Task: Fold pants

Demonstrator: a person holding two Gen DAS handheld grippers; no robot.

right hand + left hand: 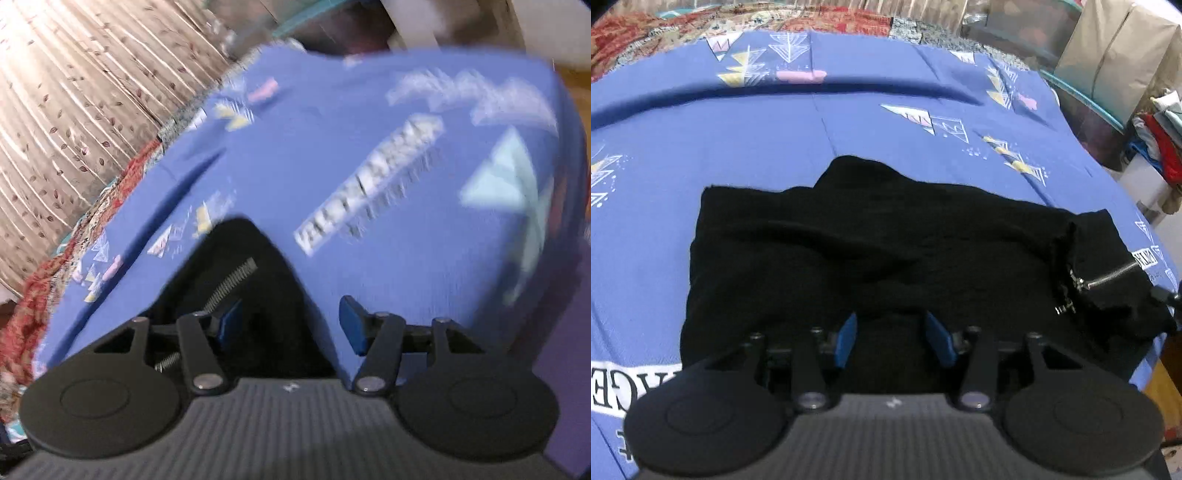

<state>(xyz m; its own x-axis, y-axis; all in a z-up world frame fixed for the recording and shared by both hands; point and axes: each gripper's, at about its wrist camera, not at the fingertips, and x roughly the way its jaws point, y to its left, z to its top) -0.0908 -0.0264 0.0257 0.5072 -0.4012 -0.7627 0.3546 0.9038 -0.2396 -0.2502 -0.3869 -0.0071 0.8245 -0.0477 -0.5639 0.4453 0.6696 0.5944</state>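
Black pants lie folded into a wide block on the blue bedsheet. A silver zipper shows at their right end. My left gripper is open, its blue pads low over the near edge of the pants, with black cloth between and under them. In the blurred right wrist view, my right gripper is open over the corner of the pants with its zipper; the left pad is over the cloth, the right pad over the sheet.
The sheet has triangle prints and a white text band. A red patterned quilt lies at the bed's far side by a curtain. A cardboard box and piled clothes stand off the bed's right edge.
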